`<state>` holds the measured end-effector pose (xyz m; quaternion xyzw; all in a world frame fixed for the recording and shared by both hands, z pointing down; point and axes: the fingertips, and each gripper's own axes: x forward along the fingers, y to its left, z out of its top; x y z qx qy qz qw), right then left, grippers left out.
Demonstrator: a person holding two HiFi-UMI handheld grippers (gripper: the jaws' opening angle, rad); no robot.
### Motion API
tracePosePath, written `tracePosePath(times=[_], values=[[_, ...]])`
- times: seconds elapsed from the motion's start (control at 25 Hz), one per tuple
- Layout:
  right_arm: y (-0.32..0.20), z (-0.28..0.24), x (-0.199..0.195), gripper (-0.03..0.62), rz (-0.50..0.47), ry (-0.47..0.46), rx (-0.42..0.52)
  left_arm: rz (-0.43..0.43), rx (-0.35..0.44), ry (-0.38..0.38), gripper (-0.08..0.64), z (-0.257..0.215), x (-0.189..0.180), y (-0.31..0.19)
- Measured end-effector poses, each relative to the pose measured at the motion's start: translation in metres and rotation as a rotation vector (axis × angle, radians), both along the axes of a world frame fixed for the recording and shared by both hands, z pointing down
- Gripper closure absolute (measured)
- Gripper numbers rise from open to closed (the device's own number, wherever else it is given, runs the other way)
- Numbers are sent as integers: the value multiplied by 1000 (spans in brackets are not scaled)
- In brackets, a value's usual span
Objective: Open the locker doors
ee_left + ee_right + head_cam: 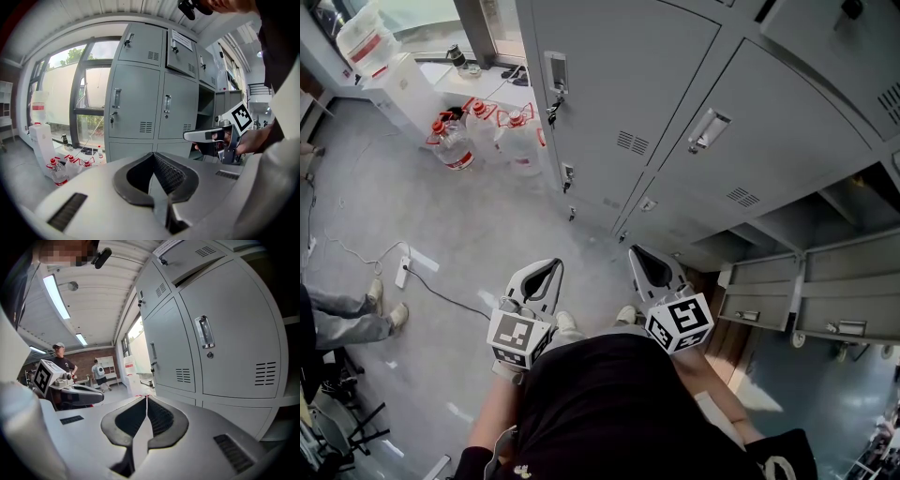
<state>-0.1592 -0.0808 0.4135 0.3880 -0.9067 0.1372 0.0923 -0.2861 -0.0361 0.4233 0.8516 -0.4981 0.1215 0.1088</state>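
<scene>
**Locker doors: approach to the next closed door**

The grey locker bank (628,112) stands directly ahead of the operator and fills the upper part of the head view. At its right side two open doors (759,298) hang clear, with bare compartments (825,220) above them. The closed doors (769,141) to their left are judged to be the work outstanding. Each closed door carries a recessed pull handle (710,129) with a small round lock (210,355) just below it. Whether any lock is latched cannot be told.

Recommended technique:
1. Part the jaws before reaching the handle.
2. Seat one jaw inside the handle recess, then close on its lip.
3. Pull along the door's hinge arc, not straight back.
4. Keep the swing clear of the open doors at the right.

Pose: both grippers are held low and close in front of the torso, side by side, aimed at the lockers and tipped slightly down. The left gripper (553,264) has its jaws closed tip to tip on nothing. The right gripper (636,251) has its jaws likewise together and empty. Neither touches a door; both are well apart from any handle.
</scene>
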Motion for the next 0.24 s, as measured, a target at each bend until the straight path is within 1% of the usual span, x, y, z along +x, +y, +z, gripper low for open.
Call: tracePosePath(times=[0.24], values=[[3,0,1,557,0,2,-4,5,-11,-3,541,2,4,0]])
